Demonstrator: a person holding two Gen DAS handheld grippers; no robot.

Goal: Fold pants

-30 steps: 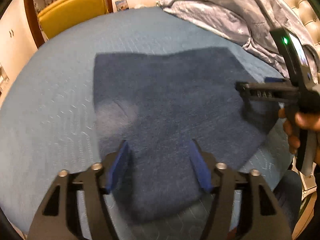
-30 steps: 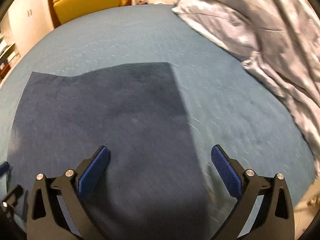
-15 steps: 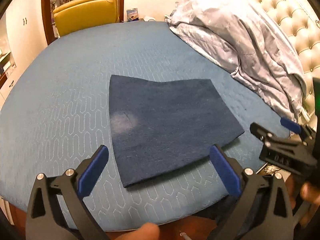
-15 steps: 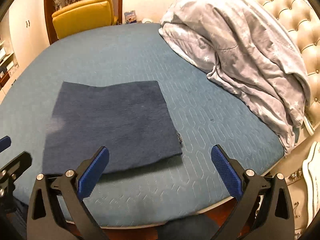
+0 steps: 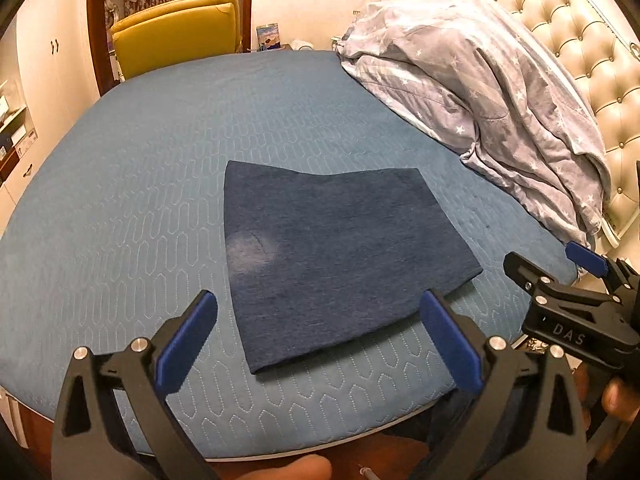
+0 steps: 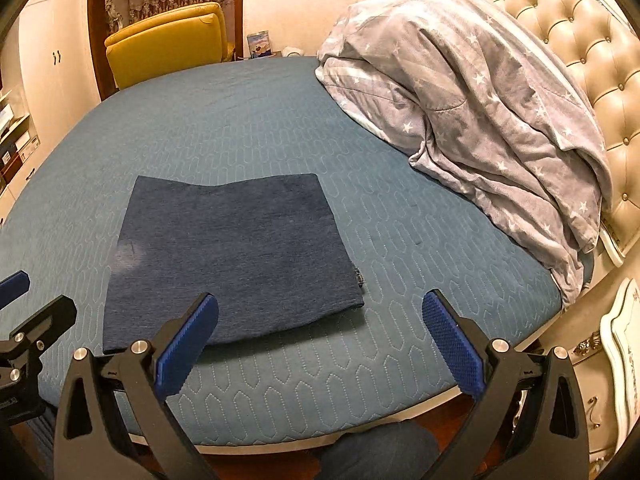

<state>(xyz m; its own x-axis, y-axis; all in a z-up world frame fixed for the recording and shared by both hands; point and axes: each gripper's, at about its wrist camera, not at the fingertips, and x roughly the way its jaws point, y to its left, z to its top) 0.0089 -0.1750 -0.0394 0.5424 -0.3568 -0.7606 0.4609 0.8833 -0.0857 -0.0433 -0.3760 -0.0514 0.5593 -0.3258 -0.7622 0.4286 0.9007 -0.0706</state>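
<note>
The dark blue pants lie folded into a flat, roughly square stack on the blue quilted bed; they also show in the right wrist view. My left gripper is open and empty, held back from the near edge of the stack. My right gripper is open and empty, off the stack's near right corner. The right gripper also shows at the right edge of the left wrist view, apart from the pants.
A rumpled grey star-print duvet is heaped at the right of the bed against a tufted cream headboard. A yellow chair stands beyond the far edge. A white nightstand is at the lower right.
Both grippers have pulled back and up from the pants, off the cloth. The left gripper's fingers have opened wider. The folded stack stays flat on the bed.
</note>
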